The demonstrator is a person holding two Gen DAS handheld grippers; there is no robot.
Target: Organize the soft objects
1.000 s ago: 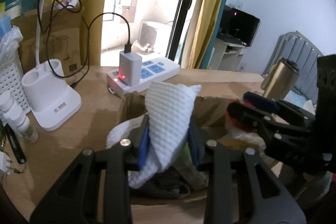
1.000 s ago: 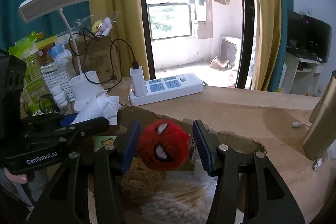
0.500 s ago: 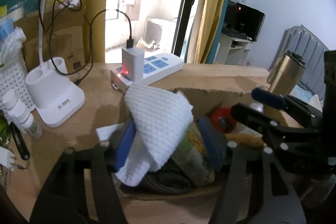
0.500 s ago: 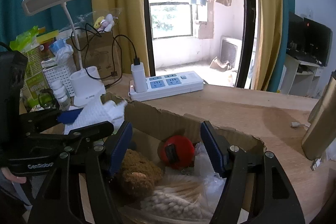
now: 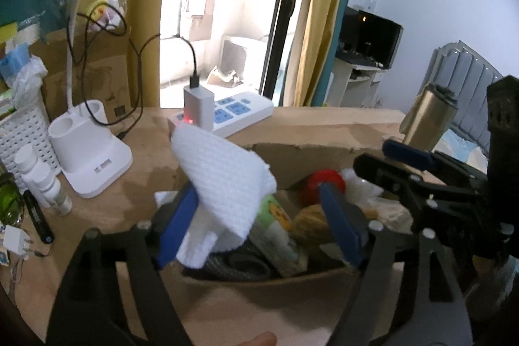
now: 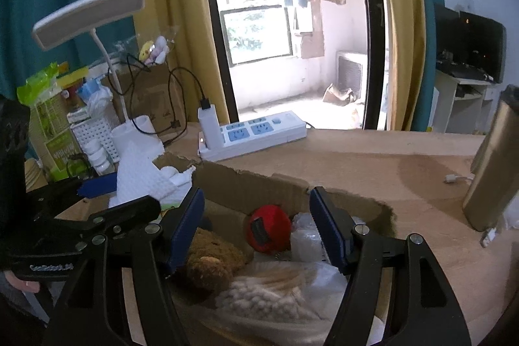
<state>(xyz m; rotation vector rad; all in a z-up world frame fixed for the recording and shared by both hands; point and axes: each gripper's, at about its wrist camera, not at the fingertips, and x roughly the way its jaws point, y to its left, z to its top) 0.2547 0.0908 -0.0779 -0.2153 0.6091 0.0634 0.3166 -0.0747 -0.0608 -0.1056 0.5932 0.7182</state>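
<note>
A cardboard box (image 6: pixel 259 184) sits on the wooden desk and holds soft things. A red Spider-Man plush (image 6: pixel 269 229) lies in it, beside a brown plush (image 6: pixel 211 261) and a bag of cotton swabs (image 6: pixel 269 297). My right gripper (image 6: pixel 256 229) is open above the box, with the red plush between its fingers but apart from them. My left gripper (image 5: pixel 259 226) is open over the box's left end. A white waffle cloth (image 5: pixel 223 180) drapes over its left finger (image 5: pixel 178 226). The cloth also shows in the right wrist view (image 6: pixel 142 174). The red plush shows in the left wrist view (image 5: pixel 324 184).
A white power strip (image 6: pixel 256 132) with a charger stands behind the box. A white desk lamp (image 5: pixel 87 148), a white basket (image 5: pixel 22 132) and small bottles (image 5: pixel 42 180) are at the left. A metal flask (image 6: pixel 493 164) stands at the right.
My right gripper opened and dropped the red plush into the box. My left gripper opened; the white cloth slid down and now hangs on its left finger.
</note>
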